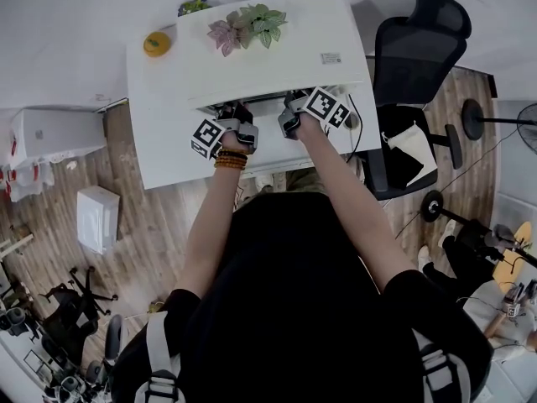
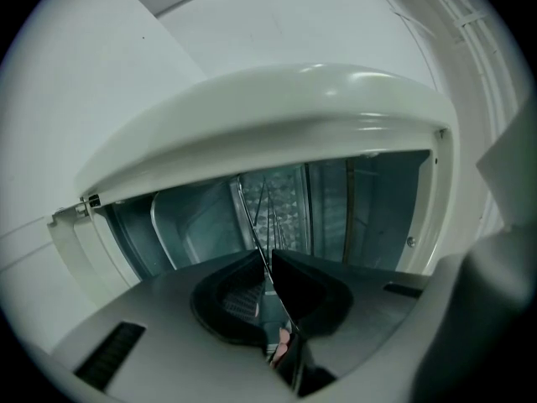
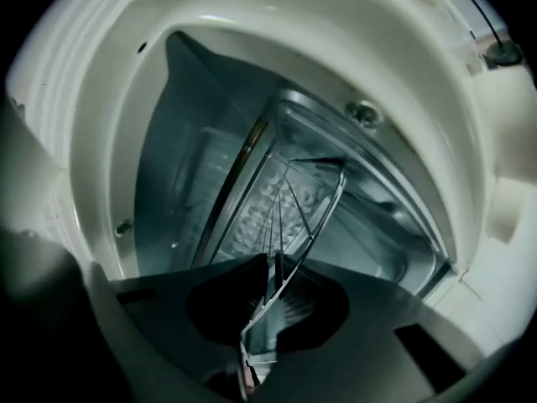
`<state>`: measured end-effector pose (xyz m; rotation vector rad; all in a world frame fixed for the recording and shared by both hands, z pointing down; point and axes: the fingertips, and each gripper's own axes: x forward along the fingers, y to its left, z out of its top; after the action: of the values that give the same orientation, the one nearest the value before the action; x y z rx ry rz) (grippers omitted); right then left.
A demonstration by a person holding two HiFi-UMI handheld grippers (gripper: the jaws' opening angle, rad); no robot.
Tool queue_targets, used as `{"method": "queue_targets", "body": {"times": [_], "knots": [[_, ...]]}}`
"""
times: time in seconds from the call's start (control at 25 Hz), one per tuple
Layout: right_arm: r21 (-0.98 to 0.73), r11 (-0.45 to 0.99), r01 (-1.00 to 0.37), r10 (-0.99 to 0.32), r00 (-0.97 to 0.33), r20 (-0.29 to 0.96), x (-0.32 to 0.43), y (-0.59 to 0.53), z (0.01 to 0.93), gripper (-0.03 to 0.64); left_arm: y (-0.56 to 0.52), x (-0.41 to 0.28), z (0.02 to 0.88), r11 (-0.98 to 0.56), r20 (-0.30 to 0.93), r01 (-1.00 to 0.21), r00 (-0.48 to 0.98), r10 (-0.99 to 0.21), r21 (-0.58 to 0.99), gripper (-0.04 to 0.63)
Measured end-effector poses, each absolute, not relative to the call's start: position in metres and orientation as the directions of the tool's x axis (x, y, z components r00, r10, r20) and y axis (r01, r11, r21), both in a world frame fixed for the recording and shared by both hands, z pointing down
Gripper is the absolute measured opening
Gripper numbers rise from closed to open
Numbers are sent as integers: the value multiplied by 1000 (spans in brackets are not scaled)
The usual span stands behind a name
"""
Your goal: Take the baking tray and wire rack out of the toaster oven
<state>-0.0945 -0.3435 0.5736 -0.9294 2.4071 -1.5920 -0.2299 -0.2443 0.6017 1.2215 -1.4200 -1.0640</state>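
A white toaster oven stands on the white table with its front open toward me. Both grippers reach into the opening side by side, the left gripper beside the right gripper. In the left gripper view the left gripper is shut on the thin front wire of the wire rack. The right gripper is likewise shut on the rack's front wire. The silver baking tray sits inside the cavity next to the rack.
Leafy plants sit at the oven's far edge and a yellow object lies at the table's back left. A black office chair stands to the right, and a white box is on the wooden floor at the left.
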Motion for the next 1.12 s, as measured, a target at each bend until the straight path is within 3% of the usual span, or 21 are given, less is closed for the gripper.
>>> {"method": "queue_targets", "body": {"times": [1.12], "knots": [[-878, 257, -404, -528, -819, 223, -68, -297, 571, 44, -213, -220, 600, 102, 97, -133, -46, -994, 986, 26]]}}
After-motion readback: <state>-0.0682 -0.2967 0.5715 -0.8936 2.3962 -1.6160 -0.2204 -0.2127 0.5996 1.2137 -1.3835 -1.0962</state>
